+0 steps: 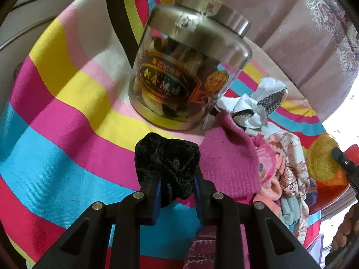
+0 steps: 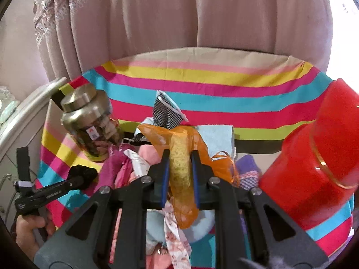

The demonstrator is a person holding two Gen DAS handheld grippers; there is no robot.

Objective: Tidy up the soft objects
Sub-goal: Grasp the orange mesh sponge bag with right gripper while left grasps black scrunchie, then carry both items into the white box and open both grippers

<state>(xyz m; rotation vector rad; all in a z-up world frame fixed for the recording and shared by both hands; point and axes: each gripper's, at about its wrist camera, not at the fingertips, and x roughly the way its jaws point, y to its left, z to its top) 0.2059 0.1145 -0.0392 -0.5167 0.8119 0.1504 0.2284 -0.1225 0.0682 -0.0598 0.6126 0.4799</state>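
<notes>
Left tool [image 1: 175,179] pinching crumpled black velvet scrunchie [image 1: 167,164]; right tool [image 2: 180,163] pinching nubbly yellow sponge [image 2: 179,168] in orange mesh.

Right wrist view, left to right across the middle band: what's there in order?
Left hand-held gripper holding the black scrunchie → gold-lidded jar → yellow sponge in orange mesh, clamped by the right hand-held gripper → red container.

We've got a table under a striped cloth [image 2: 202,76] in pink, yellow, blue and red. Sitting on it near the left edge is a clear jar [image 1: 188,76] with a metal lid. Beside that, toward the middle, there's a heap of soft fabrics [image 1: 280,157], and a red plastic container [image 2: 314,157] on the right side.
</notes>
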